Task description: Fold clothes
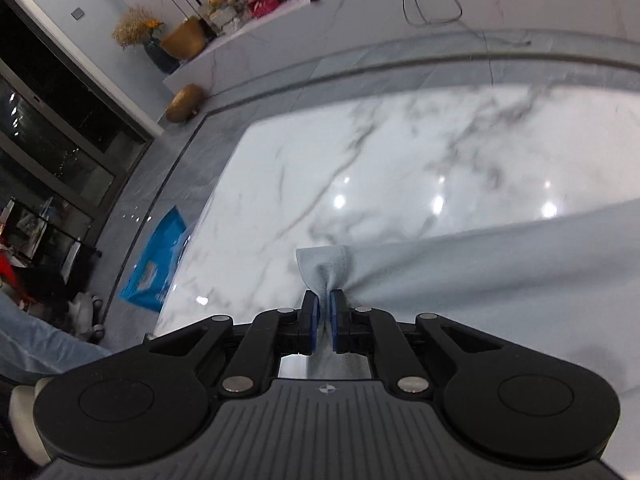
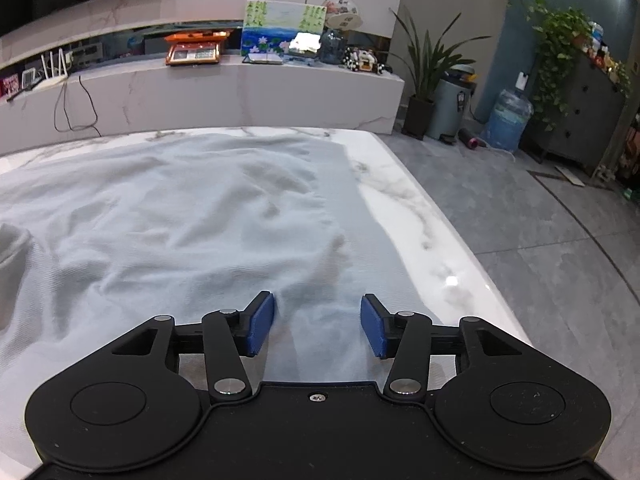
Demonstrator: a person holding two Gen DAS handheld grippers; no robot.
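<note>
Looking along my left gripper [image 1: 324,300], I could read no writing anywhere; the only mark was a small round emblem on its ribbed grey housing, too small to make out. Its two blue pads [image 1: 310,322] were clamped tight on a bunched corner of the pale grey garment [image 1: 480,276], a soft knit cloth with a stitched hem that fanned out above the pads and stretched away to the right in smooth folds. The cloth lay over a glossy white marble table [image 1: 360,168] with grey veins, where three bright light reflections shone. Beside the table, a blue plastic bag [image 1: 154,256] lay flat on the grey tiled floor, its print too blurred to read. One dark blue vase of dried flowers [image 1: 150,40] stood at the end of a low marble ledge. In the right view, my right gripper [image 2: 317,318] stood with its two blue pads well apart and nothing pinched between them, just above the garment [image 2: 180,216], which lay spread and rumpled across most of the table [image 2: 416,216], its ribbed weave plain to see. On the ledge behind stood one painted picture of lotus flowers [image 2: 282,26] with green characters I could not read, and one orange scale [image 2: 196,50]. One blue water jug [image 2: 507,120] and one grey bin [image 2: 450,106] stood on the floor.
</note>
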